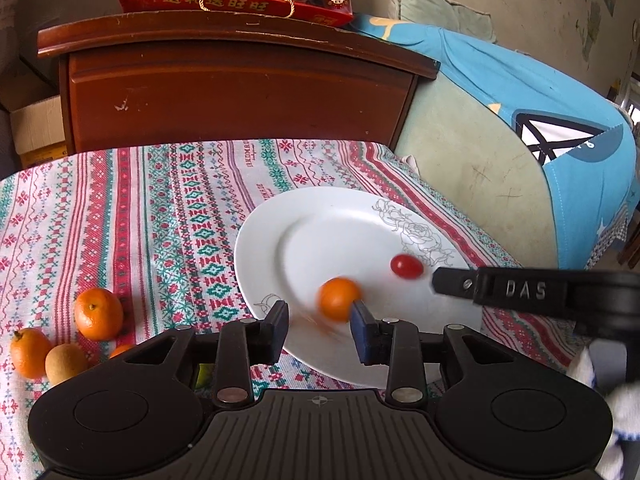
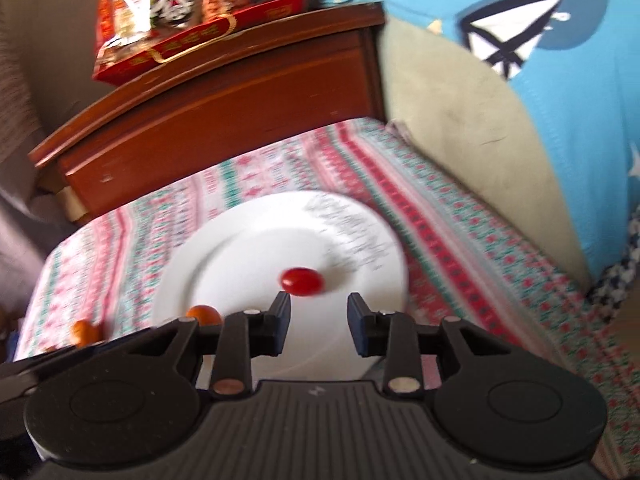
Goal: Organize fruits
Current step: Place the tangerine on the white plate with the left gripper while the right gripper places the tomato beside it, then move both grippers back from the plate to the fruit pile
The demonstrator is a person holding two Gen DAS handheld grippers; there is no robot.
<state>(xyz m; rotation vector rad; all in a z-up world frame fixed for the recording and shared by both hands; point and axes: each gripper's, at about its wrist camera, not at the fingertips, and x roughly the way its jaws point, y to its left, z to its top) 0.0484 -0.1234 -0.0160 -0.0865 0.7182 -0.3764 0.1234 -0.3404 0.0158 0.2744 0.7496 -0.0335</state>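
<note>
Hovered over the white plate [image 1: 280, 236] with both left gripper [image 1: 320, 322] and right gripper [image 2: 319, 320] jaws apart and empty, small orange [image 1: 339, 298] and cherry tomato [image 2: 302, 281] loose there; best withdrawn slowly, avoiding nudging either round fruit.

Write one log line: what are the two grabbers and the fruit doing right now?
left gripper: open, orange loose on plate | right gripper: open, near tomato | other fruit on cloth
</note>
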